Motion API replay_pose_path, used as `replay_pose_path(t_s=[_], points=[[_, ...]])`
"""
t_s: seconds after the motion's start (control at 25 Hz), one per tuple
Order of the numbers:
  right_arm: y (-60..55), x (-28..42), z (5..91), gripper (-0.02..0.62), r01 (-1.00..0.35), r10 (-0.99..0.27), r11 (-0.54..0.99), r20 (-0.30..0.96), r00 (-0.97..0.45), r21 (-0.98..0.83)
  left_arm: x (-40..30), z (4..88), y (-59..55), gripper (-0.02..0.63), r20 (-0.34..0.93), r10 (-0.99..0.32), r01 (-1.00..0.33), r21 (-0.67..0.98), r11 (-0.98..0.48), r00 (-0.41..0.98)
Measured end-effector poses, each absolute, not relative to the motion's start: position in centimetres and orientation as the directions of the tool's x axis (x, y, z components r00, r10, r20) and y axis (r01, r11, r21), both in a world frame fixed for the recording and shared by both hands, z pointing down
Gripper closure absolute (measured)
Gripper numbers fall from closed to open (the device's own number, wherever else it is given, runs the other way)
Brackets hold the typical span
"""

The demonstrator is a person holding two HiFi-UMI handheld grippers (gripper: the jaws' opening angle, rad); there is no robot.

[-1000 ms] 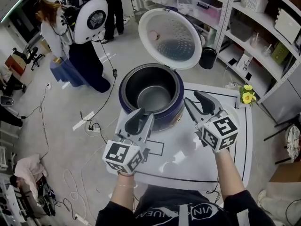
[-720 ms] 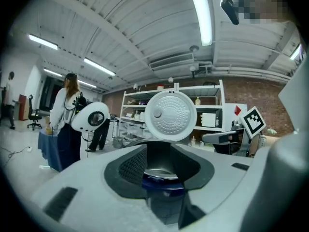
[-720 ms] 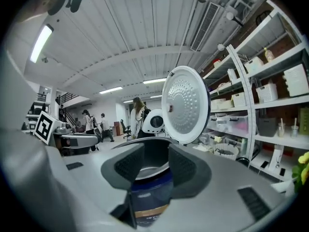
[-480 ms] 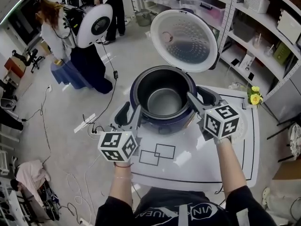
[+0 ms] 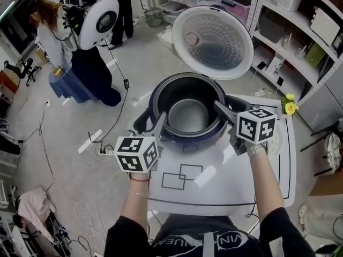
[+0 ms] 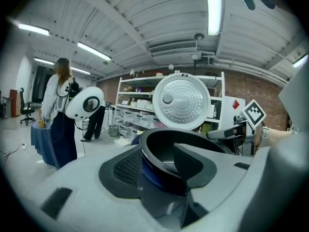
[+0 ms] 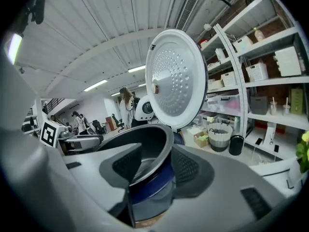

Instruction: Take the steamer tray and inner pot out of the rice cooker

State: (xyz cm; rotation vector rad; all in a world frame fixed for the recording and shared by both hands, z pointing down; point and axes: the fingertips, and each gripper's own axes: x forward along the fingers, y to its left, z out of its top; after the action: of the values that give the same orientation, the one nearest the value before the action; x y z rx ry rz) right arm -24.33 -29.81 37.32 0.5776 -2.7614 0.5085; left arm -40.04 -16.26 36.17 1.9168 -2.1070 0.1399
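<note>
Moved since a second ago: we've brought both claws forward from over the bench up to the cooker's rim, and both sets of jaws have just been opening wider.
Inner pot (image 5: 187,114): dark and round, seated down inside the rice cooker (image 5: 185,142), with its rim showing all the way around.
Cooker body: dark blue, standing at the far end of the bench (image 5: 225,189).
Lid (image 5: 213,42): swung up and back, with the white dotted inner plate and its round centre knob facing us.
Left claw (image 5: 151,125): open wide and straddling the left side of the rim. We see one jaw inside the pot and the other outside the cooker wall. The pads aren't pinching anything.
Right claw (image 5: 228,107): same deal on the right side. It's open wide, with one jaw dipped inside the pot and the other outside the wall, and it isn't clamped on anything either.
Bench top: white, with black rectangles drawn on it between us and the cooker.
Further out: yellow flowers (image 5: 290,107) sit at the bench's right edge. Shelves (image 5: 292,33) with bins run along the right. People (image 5: 53,42) stand on the grey floor at far left, where cables trail around.
</note>
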Motion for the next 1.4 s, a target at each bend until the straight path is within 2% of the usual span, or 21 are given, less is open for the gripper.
replay_pose_path(t_s=[0.36,0.52,0.56,0.72,0.96,1.4], points=[[-30.3,-24.9,38.0,0.410,-0.476,-0.372,0.843,0.369,-0.852,-0.250,-40.5,36.9,-17.5,0.426,0.277,-0.961,-0.969,0.233,0.088,-0.020],[-31.2,-24.6,37.9,0.461,-0.522,-0.420,0.811,0.358,-0.834,-0.264,-40.8,36.9,-18.0,0.433,0.288,-0.955,-0.968,0.212,0.132,-0.067],[-31.2,-24.5,37.9,0.469,-0.531,-0.432,0.803,0.351,-0.831,-0.271,-41.0,37.0,-17.9,0.465,0.287,-0.954,-0.967,0.207,0.148,-0.085],[-30.6,-24.4,37.7,0.482,-0.553,-0.471,0.779,0.307,-0.827,-0.295,-41.4,37.0,-17.3,0.488,0.276,-0.955,-0.958,0.229,0.173,-0.106],[-30.5,-23.9,37.2,0.491,-0.570,-0.514,0.759,0.248,-0.821,-0.315,-41.1,36.1,-17.2,0.488,0.234,-0.969,-0.952,0.270,0.146,-0.082],[-29.1,-23.0,31.3,0.494,-0.553,-0.555,0.774,0.089,-0.827,-0.307,-41.0,30.7,-16.4,0.489,0.075,-0.993,-0.954,0.280,0.108,-0.090]])
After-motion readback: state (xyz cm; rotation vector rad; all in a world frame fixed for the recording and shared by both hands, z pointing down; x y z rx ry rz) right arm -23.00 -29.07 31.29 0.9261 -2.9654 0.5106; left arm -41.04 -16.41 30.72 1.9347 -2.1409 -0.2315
